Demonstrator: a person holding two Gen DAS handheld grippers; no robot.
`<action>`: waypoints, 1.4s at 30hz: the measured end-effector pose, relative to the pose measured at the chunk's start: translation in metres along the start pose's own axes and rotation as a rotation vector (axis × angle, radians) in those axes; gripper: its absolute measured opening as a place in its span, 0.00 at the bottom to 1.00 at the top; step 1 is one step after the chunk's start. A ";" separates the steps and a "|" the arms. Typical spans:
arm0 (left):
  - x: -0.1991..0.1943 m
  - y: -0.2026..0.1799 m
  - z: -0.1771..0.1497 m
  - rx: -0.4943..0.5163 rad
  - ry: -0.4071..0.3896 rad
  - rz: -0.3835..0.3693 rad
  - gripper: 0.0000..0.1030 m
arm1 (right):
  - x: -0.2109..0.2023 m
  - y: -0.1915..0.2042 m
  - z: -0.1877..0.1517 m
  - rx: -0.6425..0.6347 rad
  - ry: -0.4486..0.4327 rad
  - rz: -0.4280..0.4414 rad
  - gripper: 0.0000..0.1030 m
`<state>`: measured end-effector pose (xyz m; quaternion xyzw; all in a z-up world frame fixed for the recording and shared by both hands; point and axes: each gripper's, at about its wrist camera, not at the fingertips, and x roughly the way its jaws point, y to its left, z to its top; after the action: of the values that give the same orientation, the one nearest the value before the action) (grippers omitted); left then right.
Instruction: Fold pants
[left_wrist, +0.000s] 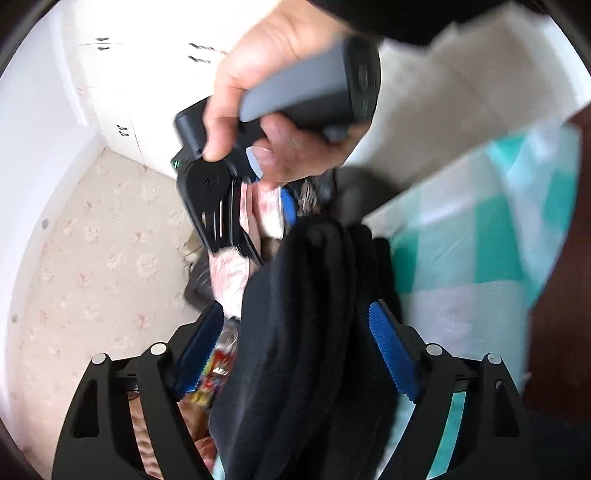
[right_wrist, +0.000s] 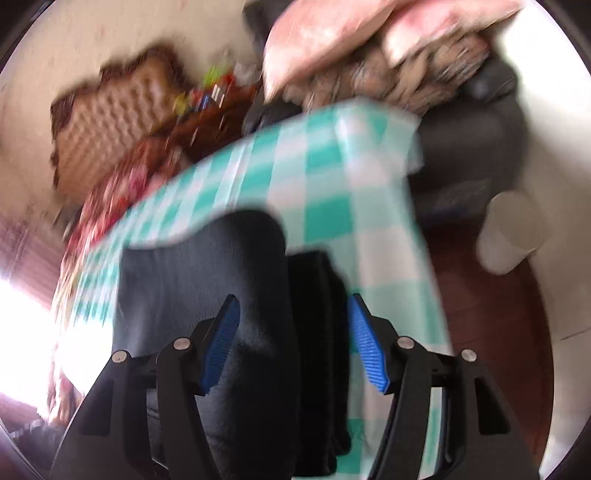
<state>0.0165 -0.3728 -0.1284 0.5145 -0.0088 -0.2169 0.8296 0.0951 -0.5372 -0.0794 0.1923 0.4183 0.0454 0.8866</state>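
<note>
On the table covered with a teal-and-white checked cloth (right_wrist: 332, 177), the folded black fabric pants (right_wrist: 207, 280) are lying in a thick, layered bundle, and both pairs of tongs are standing around them. In the right wrist view, the right gripper (right_wrist: 293, 339) is showing its blue ribbed pads (right_wrist: 364, 343) spread apart, with the dark bundle running up between them; the right pad is standing clear of the cloth, while the left one is sitting close against it (whether it is actually touching is hard to tell through the blur). In the left wrist view, the left gripper (left_wrist: 295, 347) is likewise standing wide, its blue pads (left_wrist: 391, 354) parted on either side of a hanging fold of the same pants (left_wrist: 303, 332), neither visibly pressing. Farther up in that view, a person's hand (left_wrist: 273, 92) is wrapping around the grey handle of the other gripper, which is pointing down toward the far end of the bundle. Beyond the table edge, a pale patterned floor (left_wrist: 92, 258) and white cupboard doors (left_wrist: 147, 92) are showing.
</note>
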 end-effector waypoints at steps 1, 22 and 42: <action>-0.010 0.011 -0.002 -0.050 -0.010 -0.036 0.77 | -0.015 0.005 -0.005 -0.002 -0.042 -0.024 0.59; 0.259 0.147 -0.053 -0.958 0.477 -0.746 0.17 | 0.011 0.062 -0.111 -0.092 -0.110 -0.468 0.56; 0.134 0.177 -0.073 -1.004 0.351 -0.716 0.16 | 0.018 0.053 -0.110 -0.047 -0.114 -0.430 0.59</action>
<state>0.2171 -0.2931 -0.0390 0.0624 0.4019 -0.3707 0.8350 0.0274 -0.4512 -0.1355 0.0805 0.3975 -0.1459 0.9024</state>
